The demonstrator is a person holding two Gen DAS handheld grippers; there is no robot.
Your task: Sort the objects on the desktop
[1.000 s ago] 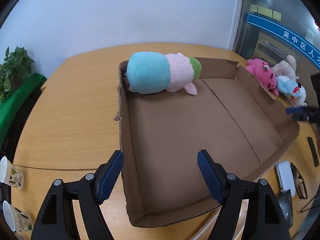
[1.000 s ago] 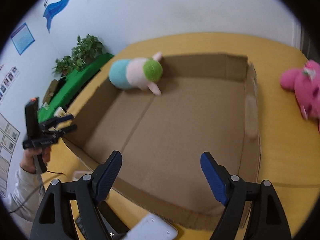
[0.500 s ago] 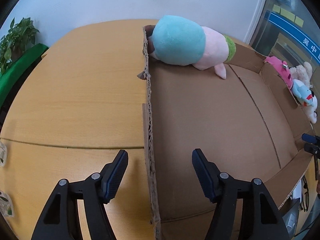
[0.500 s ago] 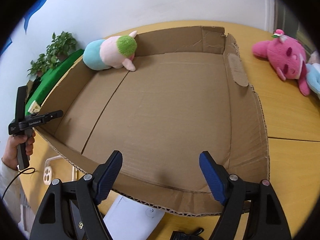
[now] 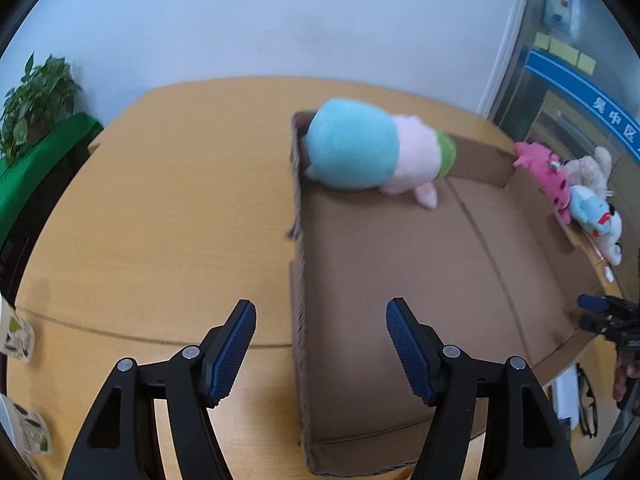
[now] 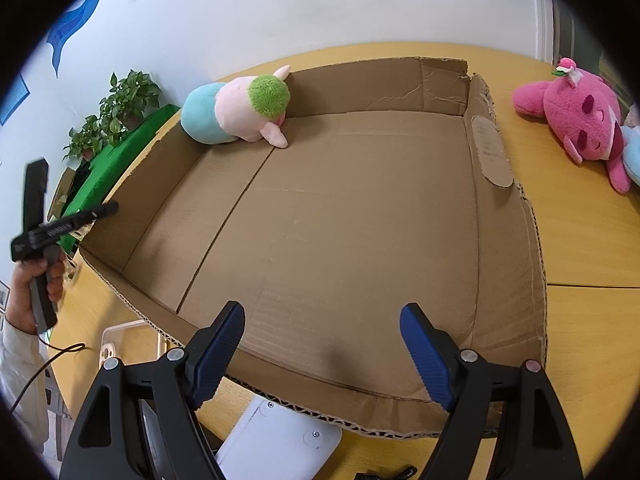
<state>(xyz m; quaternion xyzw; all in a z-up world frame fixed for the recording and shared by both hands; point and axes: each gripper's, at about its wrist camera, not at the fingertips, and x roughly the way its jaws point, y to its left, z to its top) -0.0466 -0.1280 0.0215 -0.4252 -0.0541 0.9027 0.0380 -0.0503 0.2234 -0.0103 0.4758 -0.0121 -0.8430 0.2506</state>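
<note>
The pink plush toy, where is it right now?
In the right wrist view, the pink plush toy lies on the wooden table, outside the cardboard box, by its right wall.

Brown cardboard box [image 6: 360, 220] on a yellow-tan wood-grain surface [image 5: 160, 220]. Plush toy [image 6: 236, 114]: teal, pale pink, green. Second plush toy [image 6: 576, 120]: bright pink. Third toy [image 5: 592, 216]: light blue and white. Both claws: black, with ribbed blue pads [image 6: 420, 348].
</note>
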